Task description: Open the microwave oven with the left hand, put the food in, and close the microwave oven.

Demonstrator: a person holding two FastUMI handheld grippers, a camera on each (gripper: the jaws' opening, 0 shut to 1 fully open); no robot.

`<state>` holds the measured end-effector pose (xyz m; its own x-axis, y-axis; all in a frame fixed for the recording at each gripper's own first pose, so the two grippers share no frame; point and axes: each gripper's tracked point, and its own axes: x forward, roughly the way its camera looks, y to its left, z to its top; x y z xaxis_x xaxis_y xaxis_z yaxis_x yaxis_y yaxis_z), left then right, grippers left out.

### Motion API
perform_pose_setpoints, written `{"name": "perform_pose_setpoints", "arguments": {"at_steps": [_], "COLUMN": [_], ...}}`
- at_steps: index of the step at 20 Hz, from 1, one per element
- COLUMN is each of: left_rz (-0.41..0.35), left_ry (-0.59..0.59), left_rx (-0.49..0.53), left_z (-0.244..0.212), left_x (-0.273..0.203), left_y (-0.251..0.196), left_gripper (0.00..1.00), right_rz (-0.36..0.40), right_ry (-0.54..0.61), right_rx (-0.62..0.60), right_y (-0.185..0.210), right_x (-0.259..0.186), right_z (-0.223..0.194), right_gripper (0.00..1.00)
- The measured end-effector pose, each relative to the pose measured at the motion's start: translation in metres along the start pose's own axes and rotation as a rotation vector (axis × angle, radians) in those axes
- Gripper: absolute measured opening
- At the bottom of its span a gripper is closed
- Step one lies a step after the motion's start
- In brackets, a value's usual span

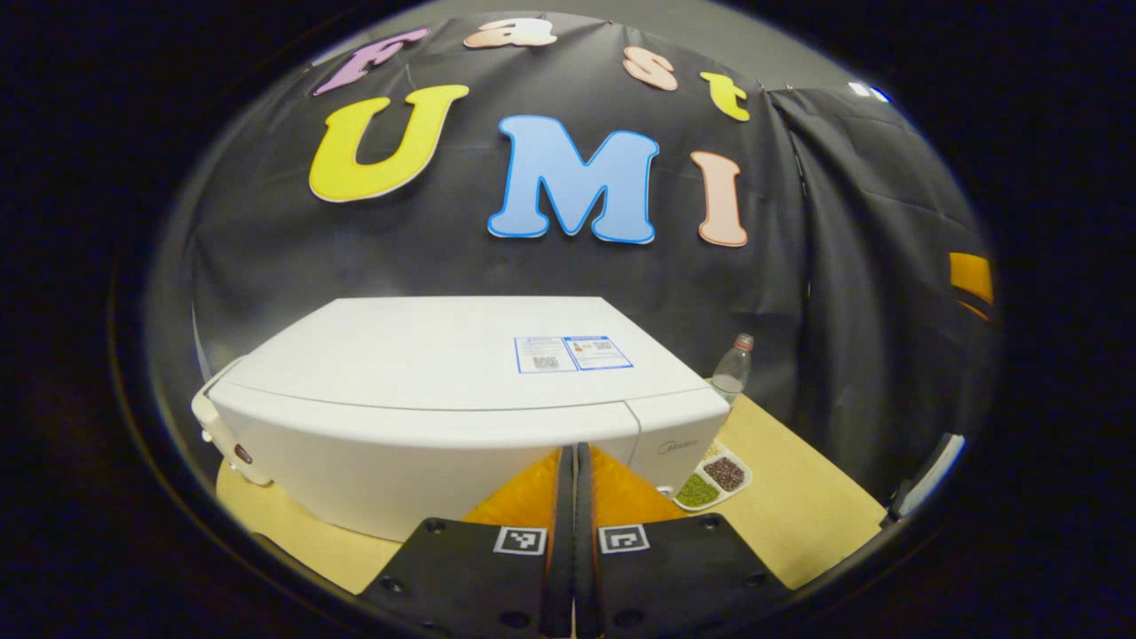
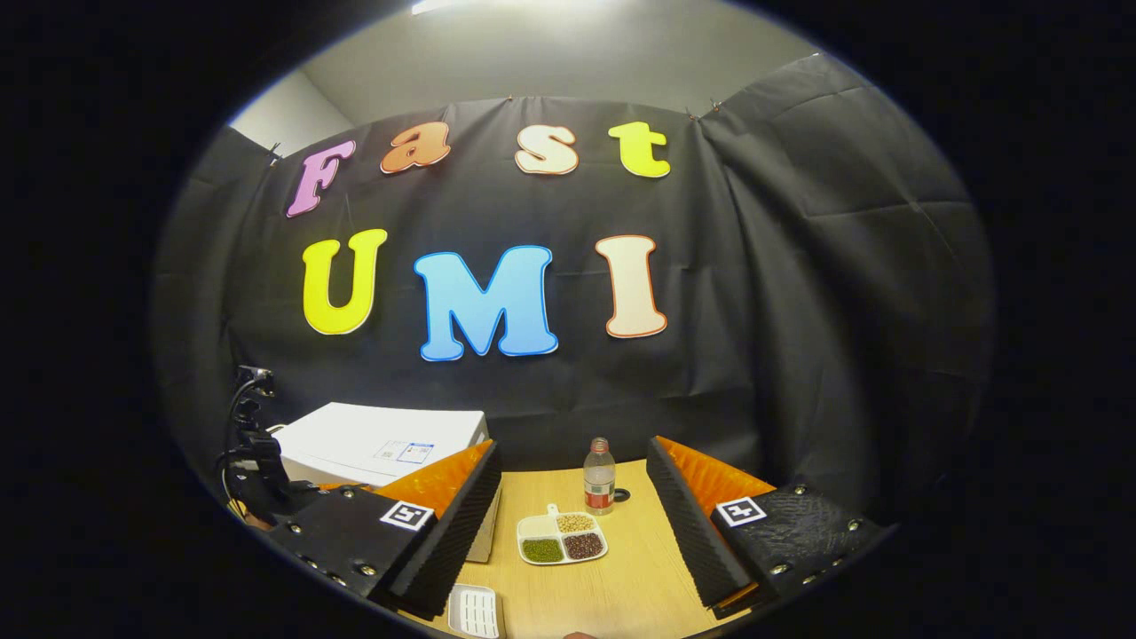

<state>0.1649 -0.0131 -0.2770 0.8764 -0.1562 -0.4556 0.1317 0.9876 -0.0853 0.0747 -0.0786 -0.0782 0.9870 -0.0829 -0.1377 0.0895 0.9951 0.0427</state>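
**Microwave shut, food waiting beside it**

On the wooden table (image 2: 621, 586) the white microwave (image 1: 461, 373) stands with its door closed, its handle (image 1: 217, 435) jutting out at the left front corner in the left gripper view; the left gripper (image 1: 575, 532) hangs just above and in front of the door, its two fingers pressed together with nothing between them; the right gripper (image 2: 572, 524) is held back from the table with its fingers spread wide and nothing between them, looking down at the food.

The food is a divided plate (image 2: 563, 538) of beans and grains, lying on the table just to the right of the microwave, with a small bottle (image 2: 600, 486) standing right behind it; a white ridged tray (image 2: 474, 611) sits at the near edge.

Judging from this, the task has barely begun, since the door is not yet open; the left gripper would need to part its fingers before it can take the handle, and it is well off to the right of that handle, so a hasty reach could slide off the smooth door front; a hard pull might drag the whole microwave across the table; the right gripper, going for the plate, could knock the bottle over or tip the plate and spill the loose grains.
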Motion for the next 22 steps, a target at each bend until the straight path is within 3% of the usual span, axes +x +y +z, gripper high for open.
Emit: {"name": "perform_pose_setpoints", "arguments": {"at_steps": [5, 6, 10, 15, 22], "left_rz": [0.047, 0.046, 0.109, 0.152, 0.152], "left_ry": [-0.208, -0.250, -0.398, -0.470, -0.495], "left_rx": [0.042, 0.029, 0.038, 0.041, 0.035], "left_z": [0.097, 0.115, 0.170, 0.197, 0.205], "left_x": [-0.085, -0.111, -0.195, -0.258, -0.298], "left_y": [0.028, 0.031, 0.059, 0.086, 0.112], "left_gripper": [0.07, 0.14, 0.98, 0.96, 0.96], "right_rz": [0.063, 0.077, 0.124, 0.149, 0.146], "right_ry": [-0.058, -0.067, -0.102, -0.127, -0.154], "right_rx": [0.012, 0.014, 0.014, 0.006, -0.008], "right_y": [0.044, 0.054, 0.091, 0.125, 0.156], "right_x": [-0.003, -0.006, -0.019, -0.044, -0.072], "right_z": [0.032, 0.038, 0.055, 0.066, 0.077], "right_gripper": [0.99, 0.99, 0.99, 1.00, 1.00]}}
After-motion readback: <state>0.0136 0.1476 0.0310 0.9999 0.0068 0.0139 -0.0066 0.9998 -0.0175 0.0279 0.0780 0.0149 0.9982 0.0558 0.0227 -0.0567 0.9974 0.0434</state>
